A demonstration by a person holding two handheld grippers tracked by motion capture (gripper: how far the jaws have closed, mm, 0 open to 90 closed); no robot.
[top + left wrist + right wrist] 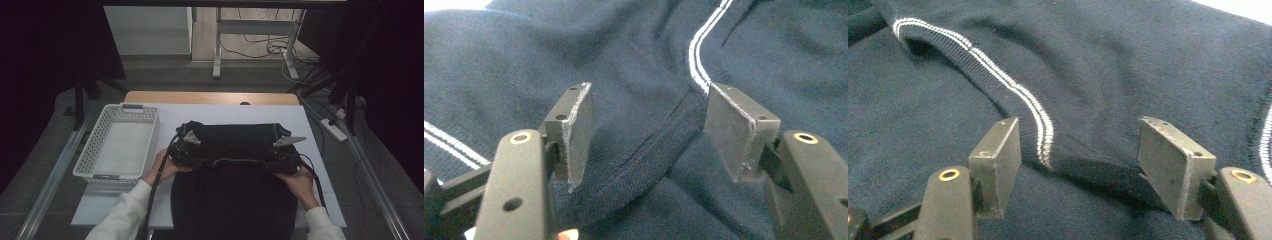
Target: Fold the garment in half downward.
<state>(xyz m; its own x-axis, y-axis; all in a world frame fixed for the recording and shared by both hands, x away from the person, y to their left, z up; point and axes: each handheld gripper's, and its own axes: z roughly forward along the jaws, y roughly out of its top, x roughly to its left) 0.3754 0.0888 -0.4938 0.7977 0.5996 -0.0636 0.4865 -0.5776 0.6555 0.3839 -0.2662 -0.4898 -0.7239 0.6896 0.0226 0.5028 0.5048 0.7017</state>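
Observation:
A dark navy garment (pixel 231 137) with thin white double stripes lies on the white table (pixel 225 112), and its near part hangs over the front edge. My left gripper (pixel 186 150) rests on its left side, my right gripper (pixel 286 154) on its right side. In the left gripper view the left gripper (pixel 649 135) is open, with a thick ribbed edge (pixel 644 160) running between the jaws. In the right gripper view the right gripper (pixel 1080 165) is open over a fold, beside the striped ribbed trim (pixel 1040 125). Neither one pinches the cloth.
A white perforated basket (pixel 100 132) stands on the table's left, close to the person's left hand (pixel 165 167). Bare table shows behind the garment. Beyond the table are desk legs, cables and a power strip (pixel 334 128) on the floor.

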